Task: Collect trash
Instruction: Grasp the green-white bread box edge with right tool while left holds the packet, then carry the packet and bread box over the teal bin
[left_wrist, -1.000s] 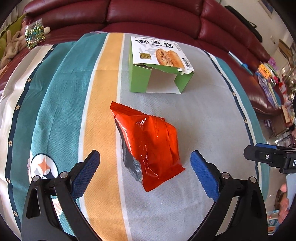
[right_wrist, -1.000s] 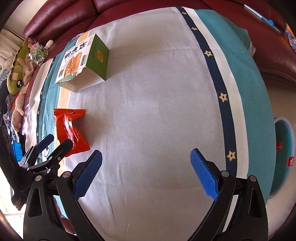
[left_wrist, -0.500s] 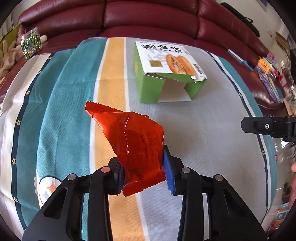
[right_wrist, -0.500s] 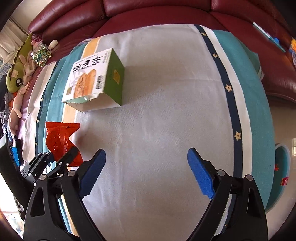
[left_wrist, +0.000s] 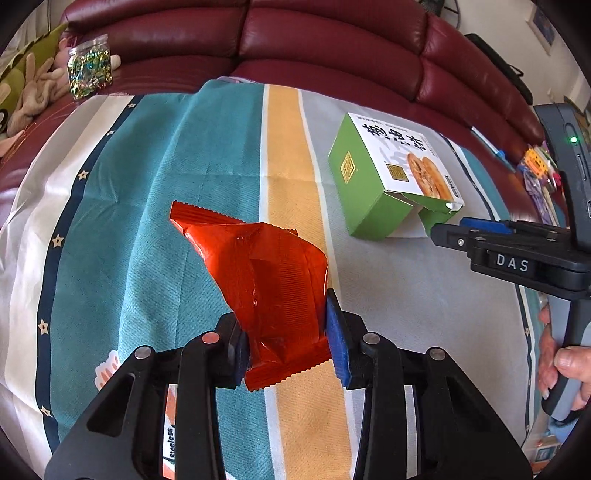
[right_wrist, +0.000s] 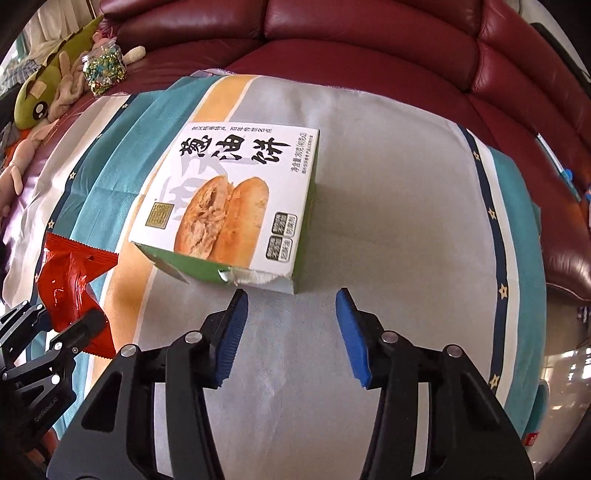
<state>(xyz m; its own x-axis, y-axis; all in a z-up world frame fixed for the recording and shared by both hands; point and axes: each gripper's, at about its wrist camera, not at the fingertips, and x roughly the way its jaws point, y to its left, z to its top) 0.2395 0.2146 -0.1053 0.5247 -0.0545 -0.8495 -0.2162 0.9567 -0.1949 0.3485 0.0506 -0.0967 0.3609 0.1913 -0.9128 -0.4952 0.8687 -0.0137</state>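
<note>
- The left gripper (left_wrist: 286, 328) is squeezed tight on the red wrapper (left_wrist: 266, 288). It pinches the bottom end, so most of the bag sticks up and forward past the blue pads.
- That low grip makes sense. The crinkly bag is soft and light, so a pinch near one end is enough to carry it.
- The wrapper looks lifted off the striped cloth (left_wrist: 147, 221), but I cannot be sure its far tip is clear of it.
- The right gripper (right_wrist: 291, 325) has its jaws apart with nothing between them. It points at the torn end of the green and white box (right_wrist: 229, 206).
- The box lies flat on the grey part of the cloth, picture side up. Its open flap faces the right gripper, just beyond the blue pads, not touching.
- I think the box is the next trash to grab. The jaws look too narrow for the whole box, so nipping one thin wall at the torn end may work best.
- A red sofa (right_wrist: 369, 40) sits behind the cloth.
</note>
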